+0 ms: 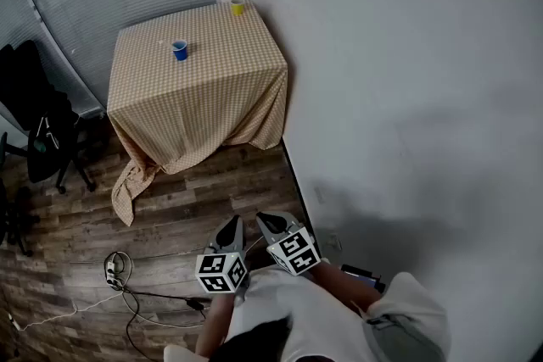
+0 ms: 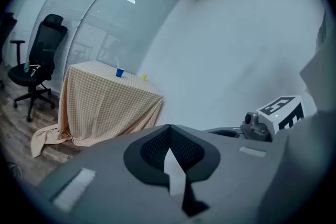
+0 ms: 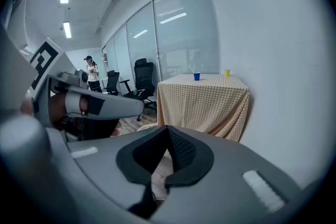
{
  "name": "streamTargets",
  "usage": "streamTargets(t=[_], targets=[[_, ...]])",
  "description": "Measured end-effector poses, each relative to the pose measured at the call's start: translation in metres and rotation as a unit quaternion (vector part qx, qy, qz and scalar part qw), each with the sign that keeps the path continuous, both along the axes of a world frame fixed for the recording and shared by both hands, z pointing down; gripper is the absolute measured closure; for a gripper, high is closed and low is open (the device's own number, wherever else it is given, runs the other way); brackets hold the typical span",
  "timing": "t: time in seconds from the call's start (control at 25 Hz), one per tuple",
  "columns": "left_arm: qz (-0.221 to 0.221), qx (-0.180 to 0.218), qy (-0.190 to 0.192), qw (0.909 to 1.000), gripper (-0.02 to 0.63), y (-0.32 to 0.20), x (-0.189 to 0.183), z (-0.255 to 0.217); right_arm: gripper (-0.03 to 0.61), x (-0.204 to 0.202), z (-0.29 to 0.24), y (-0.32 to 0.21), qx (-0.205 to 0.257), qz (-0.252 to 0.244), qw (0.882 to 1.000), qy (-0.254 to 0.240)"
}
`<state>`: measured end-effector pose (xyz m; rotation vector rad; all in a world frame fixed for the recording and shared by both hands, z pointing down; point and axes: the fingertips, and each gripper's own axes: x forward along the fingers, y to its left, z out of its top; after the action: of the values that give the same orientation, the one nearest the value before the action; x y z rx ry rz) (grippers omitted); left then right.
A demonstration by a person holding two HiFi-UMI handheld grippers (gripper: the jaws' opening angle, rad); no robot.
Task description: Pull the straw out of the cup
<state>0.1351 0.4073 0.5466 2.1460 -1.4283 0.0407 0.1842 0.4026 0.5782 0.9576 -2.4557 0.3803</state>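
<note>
A blue cup (image 1: 180, 50) stands on a table with a checkered cloth (image 1: 204, 89) across the room; a yellow cup (image 1: 238, 7) sits at the table's far corner by the wall. Any straw is too small to make out. My left gripper (image 1: 233, 222) and right gripper (image 1: 265, 218) are held side by side close to my body, over the wooden floor and far from the table. Both point toward it. The left gripper (image 2: 169, 127) has its tips together with nothing held. The right gripper (image 3: 168, 127) is likewise shut and empty. The blue cup (image 3: 197, 76) shows small in the distance.
A white wall (image 1: 407, 80) runs along the right of the table. Black office chairs (image 1: 47, 140) stand left of it by a glass partition. Cables and a power strip (image 1: 119, 271) lie on the floor at my left. Another person (image 3: 93, 73) stands far off.
</note>
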Motion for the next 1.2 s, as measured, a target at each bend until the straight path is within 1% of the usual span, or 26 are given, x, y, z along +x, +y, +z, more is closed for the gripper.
streamTargets(t=[0.16, 0.36, 0.48, 0.6, 0.8, 0.96, 1.2], targets=[[0.008, -0.002, 0.003, 1.0000, 0.601, -0.005, -0.008, 0.000, 0.575, -0.006, 0.000, -0.006, -0.008, 0.008, 1.000, -0.008], [0.019, 0.001, -0.006, 0.9998, 0.601, -0.002, -0.017, -0.001, 0.575, -0.019, -0.002, -0.008, 0.001, 0.016, 1.000, -0.009], [0.018, 0.001, -0.005, 0.9998, 0.601, -0.003, -0.029, 0.000, 0.574, -0.025, -0.004, -0.010, 0.006, 0.034, 0.999, -0.017], [0.017, 0.000, -0.003, 0.9999, 0.601, -0.002, -0.042, 0.004, 0.574, -0.030, -0.003, -0.010, -0.004, 0.052, 0.998, -0.039], [0.023, -0.003, -0.001, 0.9997, 0.601, 0.003, -0.057, 0.006, 0.573, -0.039, 0.001, -0.006, -0.023, 0.076, 0.995, -0.058], [0.011, 0.002, 0.003, 0.9999, 0.601, 0.007, -0.074, 0.005, 0.572, -0.052, 0.000, -0.003, -0.025, 0.071, 0.995, -0.060], [0.008, 0.008, 0.008, 0.9999, 0.600, 0.006, -0.087, 0.003, 0.573, -0.071, -0.001, 0.001, -0.016, 0.049, 0.997, -0.051]])
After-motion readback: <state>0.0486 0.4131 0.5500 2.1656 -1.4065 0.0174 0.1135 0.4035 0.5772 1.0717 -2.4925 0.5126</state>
